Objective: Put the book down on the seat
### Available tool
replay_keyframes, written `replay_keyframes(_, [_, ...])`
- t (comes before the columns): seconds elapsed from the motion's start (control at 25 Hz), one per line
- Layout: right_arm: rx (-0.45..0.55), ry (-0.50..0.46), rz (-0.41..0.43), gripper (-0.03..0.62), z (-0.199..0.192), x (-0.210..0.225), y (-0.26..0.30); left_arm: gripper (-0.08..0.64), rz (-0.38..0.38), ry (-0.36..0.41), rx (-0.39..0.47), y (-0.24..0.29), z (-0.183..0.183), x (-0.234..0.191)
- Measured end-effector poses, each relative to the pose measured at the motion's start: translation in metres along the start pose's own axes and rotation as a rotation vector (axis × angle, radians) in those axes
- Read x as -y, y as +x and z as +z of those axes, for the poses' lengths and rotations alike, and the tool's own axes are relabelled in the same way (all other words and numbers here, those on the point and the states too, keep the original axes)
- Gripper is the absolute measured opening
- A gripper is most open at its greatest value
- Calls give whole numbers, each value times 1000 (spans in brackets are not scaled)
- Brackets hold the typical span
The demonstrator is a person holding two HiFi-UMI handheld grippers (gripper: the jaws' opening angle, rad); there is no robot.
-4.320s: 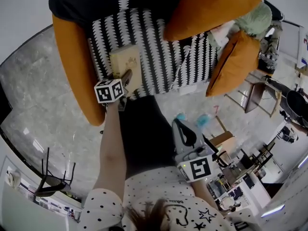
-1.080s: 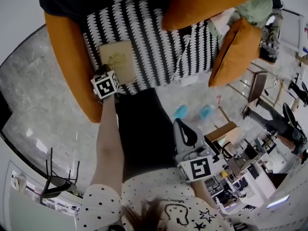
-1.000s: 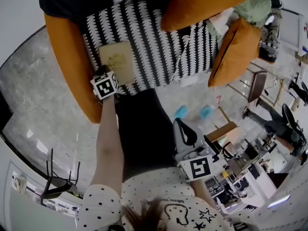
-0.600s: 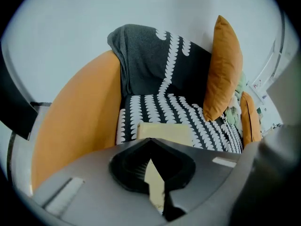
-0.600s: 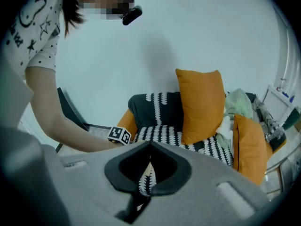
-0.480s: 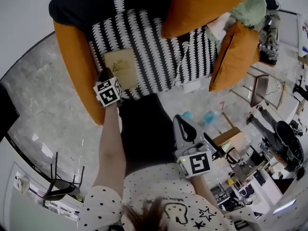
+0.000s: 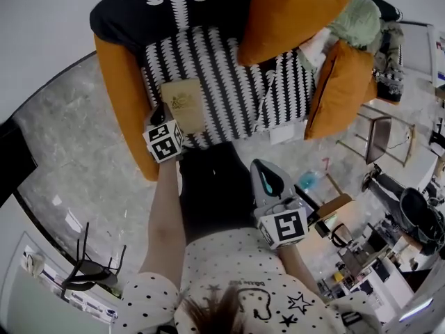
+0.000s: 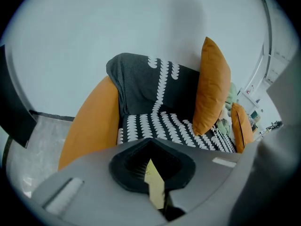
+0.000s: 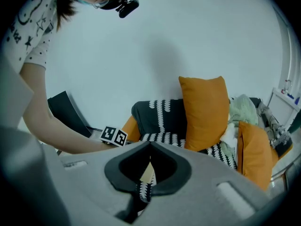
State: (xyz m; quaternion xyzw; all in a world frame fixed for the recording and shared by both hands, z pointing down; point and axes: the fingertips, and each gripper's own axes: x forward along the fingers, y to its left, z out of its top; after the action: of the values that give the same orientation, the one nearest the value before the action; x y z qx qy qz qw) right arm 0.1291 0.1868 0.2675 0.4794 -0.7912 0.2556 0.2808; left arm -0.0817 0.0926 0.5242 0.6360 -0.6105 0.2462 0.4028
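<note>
I'm looking down on the sofa and the book (image 7: pixel 183 105) is flat on the black-and-white patterned seat (image 7: pixel 229 96). It lies cover up at the seat's left front corner, its long side just beside the orange armrest (image 7: pixel 125 103) and its near end close to the front edge. My left gripper (image 7: pixel 159 114) hangs over that same corner. Its tip is at the book's near left corner, and from above I can't tell whether it touches the cover. In the left gripper view its jaws are pressed together and clamp nothing; only a tan sliver of the book shows through the slit between them, with the patterned seat and dark backrest (image 8: pixel 141 84) beyond. Its marker cube (image 7: pixel 164 141) sits just off the seat's front edge, and the bare forearm (image 7: pixel 167 221) runs back from it toward me. My right gripper (image 7: pixel 264 175) hangs well apart from the book, off the front of the sofa over the floor (image 7: pixel 76 145), pointing toward the seat. In the right gripper view its jaws are closed on each other as well, holding nothing, with a strip of seat pattern and a bit of tan showing in the gap. A large orange cushion (image 7: pixel 292 12) leans against the backrest at the seat's right. A second orange cushion (image 7: pixel 337 89) stands at the right end beside a pale green cloth (image 7: pixel 358 21).
</note>
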Motion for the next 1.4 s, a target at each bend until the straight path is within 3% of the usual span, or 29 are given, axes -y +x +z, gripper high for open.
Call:
replay_keyframes(0.68, [58, -15, 125, 3, 16, -10, 3, 0, 3, -11, 194, -94, 68, 10])
replay_keyframes(1.4, [81, -29, 156, 3, 35, 0, 14, 0, -32, -3, 265, -143, 87, 39])
